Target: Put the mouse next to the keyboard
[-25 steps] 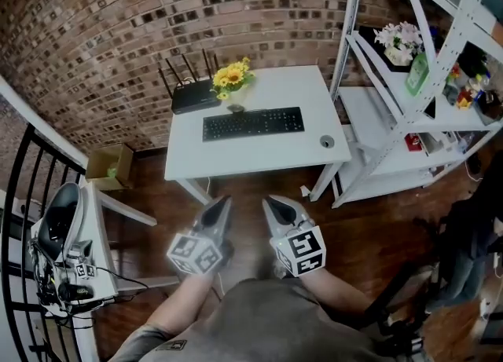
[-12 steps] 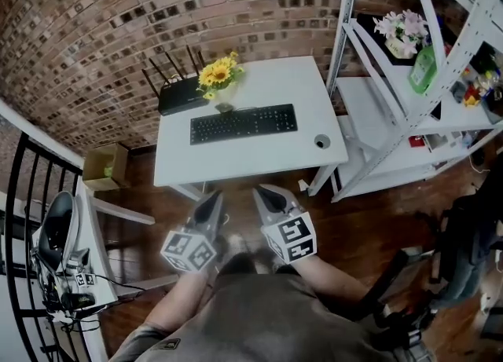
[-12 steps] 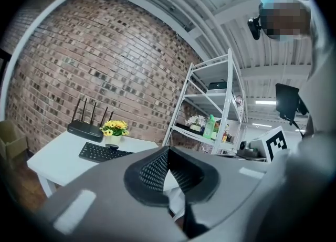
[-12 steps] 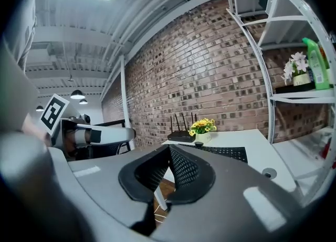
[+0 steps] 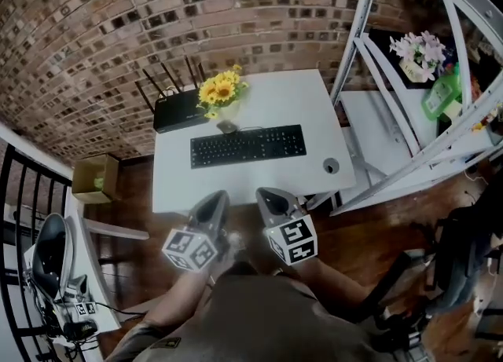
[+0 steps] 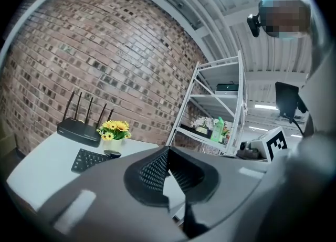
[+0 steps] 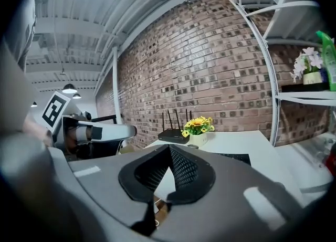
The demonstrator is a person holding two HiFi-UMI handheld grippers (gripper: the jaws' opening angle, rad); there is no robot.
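On the white table (image 5: 299, 109) a black keyboard (image 5: 247, 146) lies across the middle, with a router (image 5: 176, 110) and a bunch of yellow flowers (image 5: 219, 89) behind it. The mouse (image 5: 228, 126), identified as such only by its small dark shape, sits at the foot of the flowers, just behind the keyboard's rear edge. Whether it touches the keyboard cannot be told. A small round object (image 5: 331, 166) stands alone near the table's front right corner, well apart from the keyboard. The 2 grippers are held side by side over the floor in front of the table, short of its near edge. The left gripper (image 5: 218, 197) has its jaws together with nothing between them, and the right gripper (image 5: 266, 194) is likewise closed and empty. Both point toward the table. Assessment: the task proper has not begun, since the mouse is untouched and neither gripper is over the table. Remaining work, as judged: reach in, part 1 set of jaws, take the mouse from beside the flowers, and set it down on bare table alongside the keyboard, most likely at its right end, where space is free.
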